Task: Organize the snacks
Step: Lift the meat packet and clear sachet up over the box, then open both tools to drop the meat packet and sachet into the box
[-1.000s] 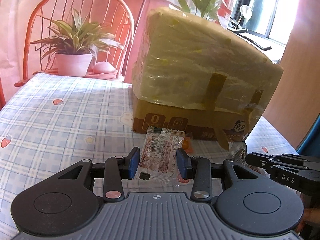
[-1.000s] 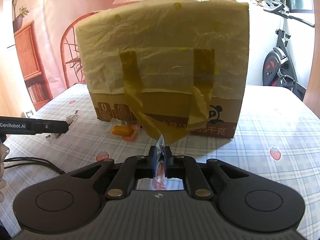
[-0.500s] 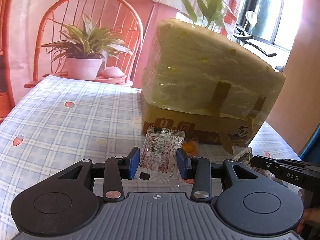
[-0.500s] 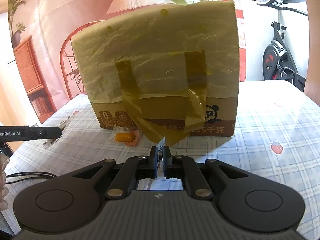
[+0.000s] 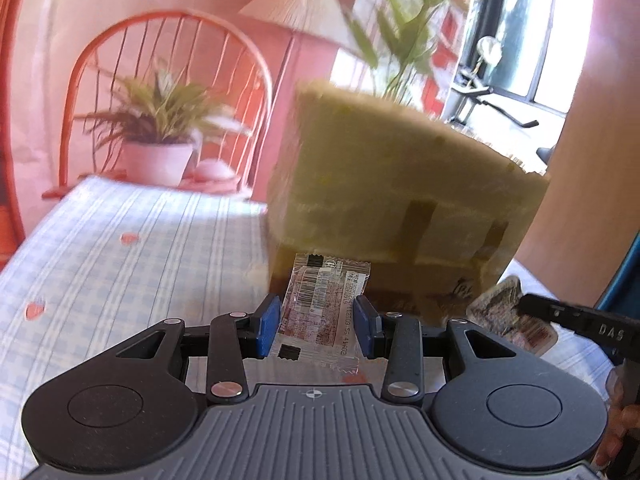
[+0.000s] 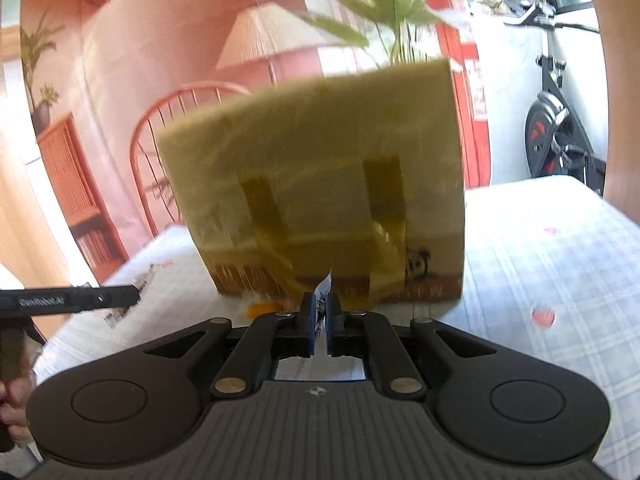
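Left gripper [image 5: 316, 322]: clamping a clear packet [image 5: 322, 308] with a barcode between its blue pads, low in the centre of the frame.
Right gripper [image 6: 319, 316]: pinching a thin wrapper [image 6: 325, 285] edge-on, jaws nearly together; from the left wrist view this pack [image 5: 502, 306] is showing as a crinkled printed sachet at lower right.
In the way: a box [image 6: 320, 184] draped in a yellowish bag with two tape strips [image 6: 382, 192] is filling the middle of both frames, standing just behind both packets.
Loose snack: an orange piece [image 6: 262, 308] is lying at the box's foot, lower left of centre; only the right wrist view is showing it.
Surface: a blue checked tablecloth [image 5: 120, 248] with strawberry prints is covering the table.
Room: a potted plant [image 5: 160, 128] is sitting before a red chair back [image 5: 168, 32] at upper left; a lamp [image 5: 308, 8] is standing behind.
Right view only: an exercise bike [image 6: 560, 120] is standing at the right edge.
Blur: both frames are smearing, so the box print is unreadable.
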